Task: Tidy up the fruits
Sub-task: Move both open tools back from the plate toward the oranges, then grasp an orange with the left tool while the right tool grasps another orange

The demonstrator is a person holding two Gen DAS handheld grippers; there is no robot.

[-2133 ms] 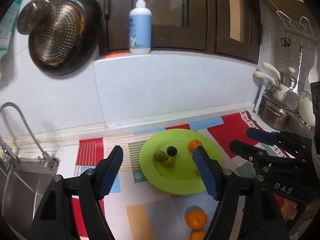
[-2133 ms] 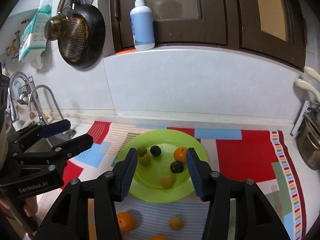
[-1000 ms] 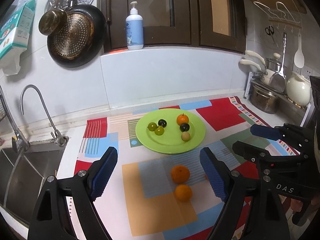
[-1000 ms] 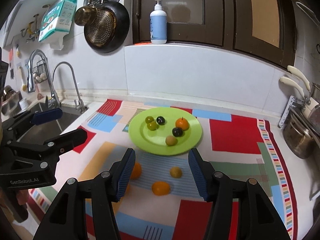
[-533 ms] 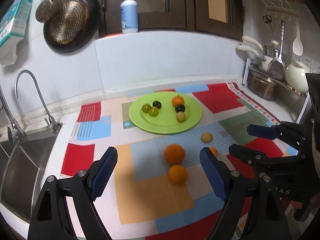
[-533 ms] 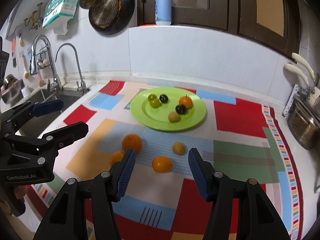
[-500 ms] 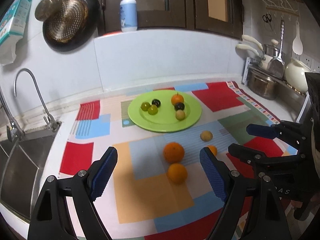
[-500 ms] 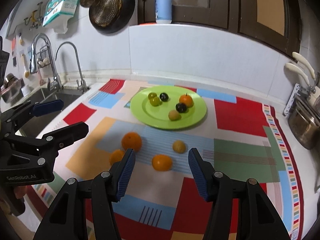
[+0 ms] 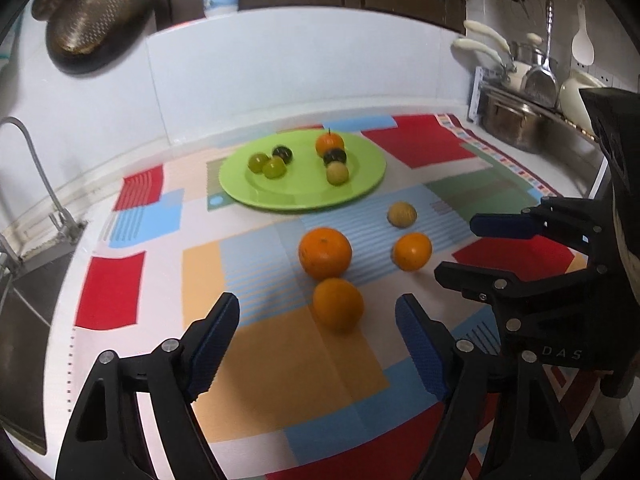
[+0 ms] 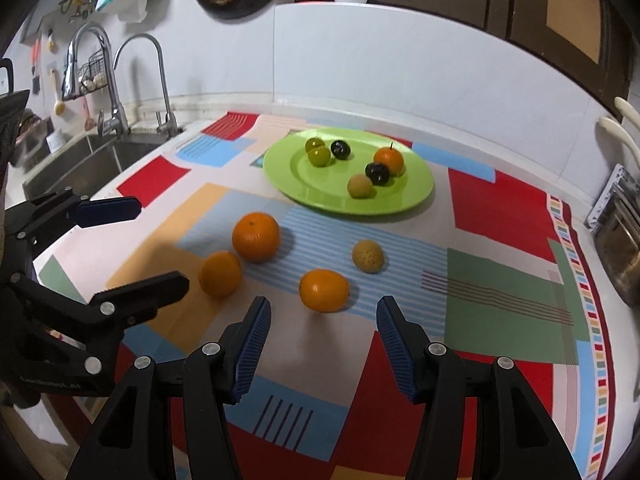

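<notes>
Six small fruits already sit on the green plate [image 10: 416, 196], while four more [image 10: 324, 290] wait on the desk near both hand-held grippers [image 10: 320, 344] [image 9: 318, 344], wide open and empty.

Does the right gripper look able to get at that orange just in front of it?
Probably yes: the right gripper is open, the orange lies on the mat just ahead of its jaws, and nothing stands between them.

From my right wrist camera, my right gripper [image 10: 322, 322] gapes wide just short of an orange [image 10: 324, 290] on the patchwork mat [image 10: 500, 292], the green plate [image 10: 416, 192] of small fruits beyond it.
</notes>
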